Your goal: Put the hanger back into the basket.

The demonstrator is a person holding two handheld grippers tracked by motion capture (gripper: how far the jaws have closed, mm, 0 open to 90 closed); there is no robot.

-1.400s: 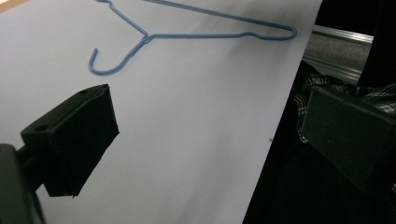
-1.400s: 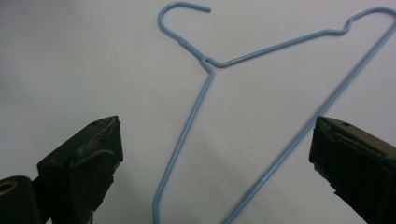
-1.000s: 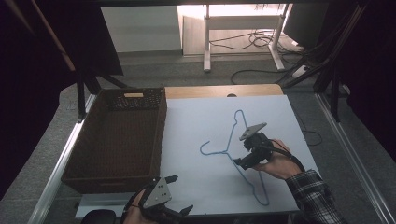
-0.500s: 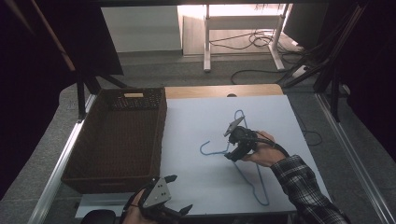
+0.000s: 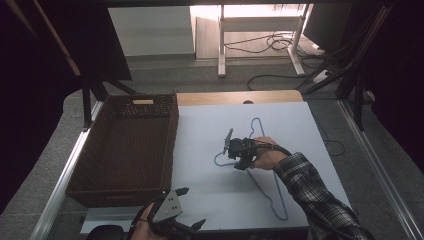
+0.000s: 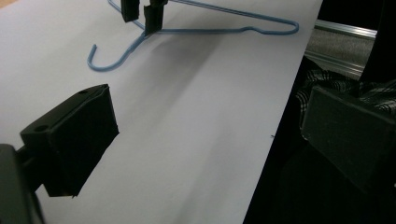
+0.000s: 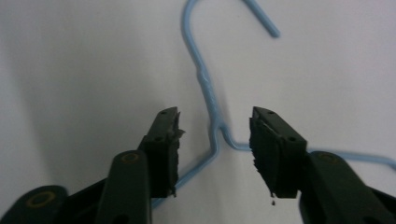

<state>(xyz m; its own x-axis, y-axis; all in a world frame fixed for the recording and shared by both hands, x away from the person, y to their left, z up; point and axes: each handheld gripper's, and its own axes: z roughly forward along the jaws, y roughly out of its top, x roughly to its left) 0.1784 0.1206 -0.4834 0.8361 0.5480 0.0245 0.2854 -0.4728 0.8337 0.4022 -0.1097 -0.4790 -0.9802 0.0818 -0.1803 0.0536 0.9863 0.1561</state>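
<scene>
We see the blue wire hanger point(image 5: 260, 165) flat on the white tabletop point(image 5: 210, 130), right of the wicker basket point(image 5: 125, 145). Right hand-held gripper point(image 7: 214, 151) gapes open, its jaws straddling the hanger's neck, gripping nothing. Left hand-held gripper point(image 6: 205, 135) wide open, empty, at the near tabletop edge.

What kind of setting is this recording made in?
Likely a lab or workshop recording station, not a home: a table with a white sheet, loose cables on the floor behind, and staged props, a wire hanger and wicker basket.
</scene>
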